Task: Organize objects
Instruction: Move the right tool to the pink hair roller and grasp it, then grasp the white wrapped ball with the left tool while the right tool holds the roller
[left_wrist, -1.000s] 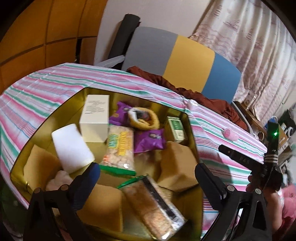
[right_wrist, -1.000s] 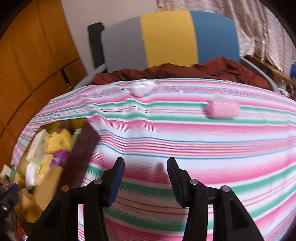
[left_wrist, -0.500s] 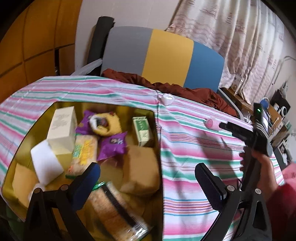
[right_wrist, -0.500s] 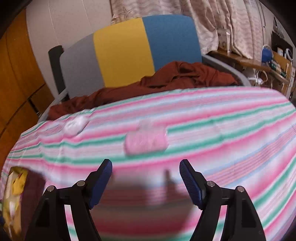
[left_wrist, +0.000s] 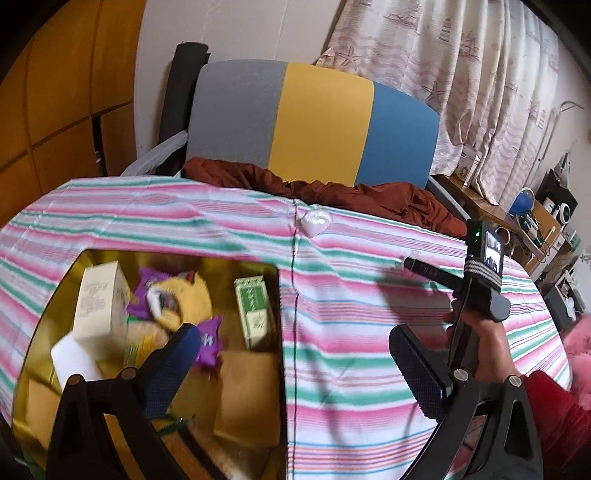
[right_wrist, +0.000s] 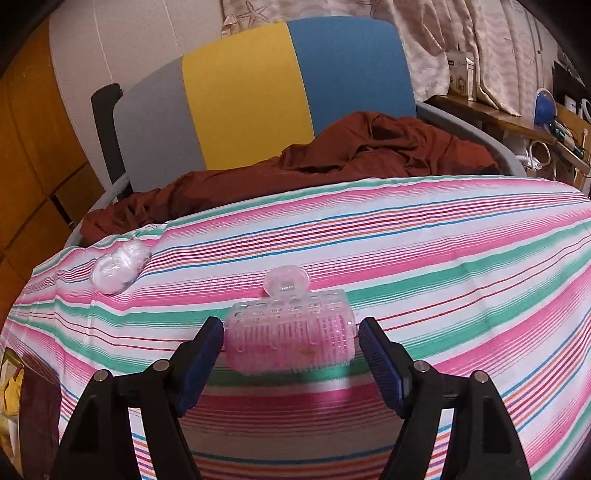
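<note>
A pink hair roller (right_wrist: 291, 332) lies on the striped cloth (right_wrist: 443, 266), right between the fingers of my right gripper (right_wrist: 290, 338). Its jaws are closing, and a thin gap still shows at each pad. A small white wrapped item (right_wrist: 118, 267) rests further back on the left, also visible from the left wrist (left_wrist: 314, 223). My left gripper (left_wrist: 295, 343) hangs open and empty above the right edge of the gold box (left_wrist: 177, 257). The box holds a white carton (left_wrist: 99, 299), a green packet (left_wrist: 253, 306), purple packets and tan sponges.
Behind the table stands a chair (right_wrist: 258, 92) with a grey, yellow and blue back, and a rust-brown cloth (right_wrist: 369, 151) is heaped on its seat. A cluttered desk (left_wrist: 532, 221) and curtains are at the right. A hand in a red sleeve (left_wrist: 480, 336) holds the right gripper.
My right gripper swung right across the cloth to the pink roller and opened wider, so the roller sits between its fingers. My left gripper drifted right and up, off the box's middle.
</note>
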